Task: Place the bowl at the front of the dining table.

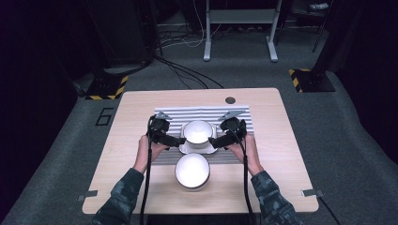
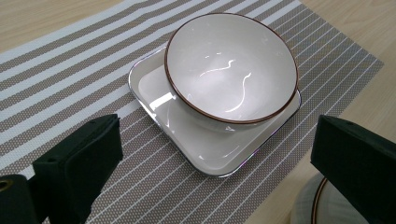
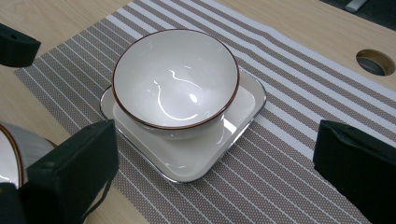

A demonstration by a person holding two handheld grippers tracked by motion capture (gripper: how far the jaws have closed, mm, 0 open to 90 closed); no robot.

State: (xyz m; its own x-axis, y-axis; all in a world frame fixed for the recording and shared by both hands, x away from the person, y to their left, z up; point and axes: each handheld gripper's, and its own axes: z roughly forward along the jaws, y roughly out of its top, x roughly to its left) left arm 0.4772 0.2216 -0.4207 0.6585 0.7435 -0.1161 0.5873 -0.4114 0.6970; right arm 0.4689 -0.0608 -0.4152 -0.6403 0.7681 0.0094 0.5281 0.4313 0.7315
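Note:
A white bowl with a brown rim (image 1: 197, 131) (image 2: 231, 65) (image 3: 175, 77) stands upright in a white square plate (image 1: 187, 148) (image 2: 210, 154) (image 3: 196, 161), which lies on a striped grey placemat (image 1: 206, 112) (image 2: 70, 93) (image 3: 289, 116). A second white bowl (image 1: 192, 171) (image 2: 310, 210) (image 3: 14, 158) sits on the bare wood in front of the mat. My left gripper (image 1: 177, 140) (image 2: 217, 140) is open just left of the plate and holds nothing. On the plate's right side, my right gripper (image 1: 213, 141) (image 3: 212, 149) is open and holds nothing. A jaw of the left gripper pokes into the right gripper view's top left corner.
The wooden table (image 1: 141, 103) has a round cable hole (image 1: 230, 100) (image 3: 373, 60) behind the mat. Bare wood lies to the left and right of the mat. Beyond the table are grey floor, cables and a metal stand (image 1: 239, 28).

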